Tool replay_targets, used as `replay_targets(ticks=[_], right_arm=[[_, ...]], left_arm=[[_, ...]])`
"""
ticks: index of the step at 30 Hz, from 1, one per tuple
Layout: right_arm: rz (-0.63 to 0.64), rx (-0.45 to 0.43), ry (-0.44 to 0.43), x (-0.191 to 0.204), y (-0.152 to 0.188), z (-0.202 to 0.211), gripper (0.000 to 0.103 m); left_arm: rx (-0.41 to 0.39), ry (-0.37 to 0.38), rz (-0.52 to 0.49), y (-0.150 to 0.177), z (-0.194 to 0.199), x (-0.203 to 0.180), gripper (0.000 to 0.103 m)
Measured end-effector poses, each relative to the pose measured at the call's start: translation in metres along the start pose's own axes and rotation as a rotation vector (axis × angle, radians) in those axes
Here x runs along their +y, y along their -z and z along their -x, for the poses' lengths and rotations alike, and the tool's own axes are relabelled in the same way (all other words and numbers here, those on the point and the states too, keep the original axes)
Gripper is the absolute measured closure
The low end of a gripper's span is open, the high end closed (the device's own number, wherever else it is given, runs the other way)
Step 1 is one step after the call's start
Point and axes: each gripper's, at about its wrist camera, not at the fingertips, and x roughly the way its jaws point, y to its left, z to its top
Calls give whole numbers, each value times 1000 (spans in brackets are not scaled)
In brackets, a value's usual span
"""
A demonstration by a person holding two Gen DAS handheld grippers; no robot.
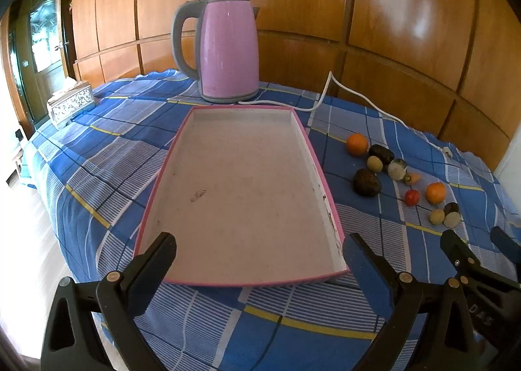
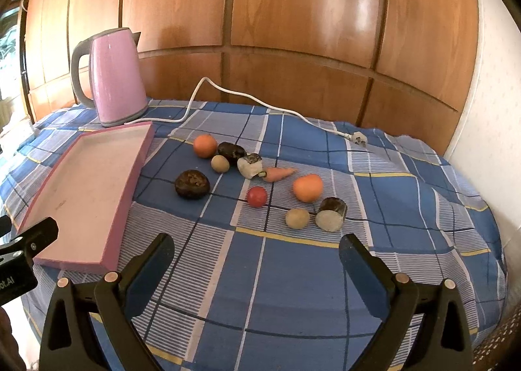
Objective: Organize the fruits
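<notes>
Both tongs, left gripper point(image 1: 260, 260) and right gripper point(image 2: 257, 257), gape empty. Your small red round tomato point(image 2: 257, 196) mid-table looks smooth, rolls easily; pinch across its middle, gently.

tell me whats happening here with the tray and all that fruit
A person holds a two-finger gripper in each hand over a table with a blue checked cloth. Nothing has been picked up yet. The left gripper is open, hovering at the near end of the empty pink tray. The right gripper is open too, facing the loose pieces beside the tray: two oranges, a red tomato, a small carrot and others. A pink kettle stands behind the tray.
</notes>
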Motion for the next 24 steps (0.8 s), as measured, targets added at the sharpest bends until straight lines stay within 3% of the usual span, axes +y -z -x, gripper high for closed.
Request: replay_targets(ticks=[24], right_arm=[[1, -28, -6, 0, -2, 10, 0]], left_arm=[[-12, 13, -17, 3, 7, -4, 0]])
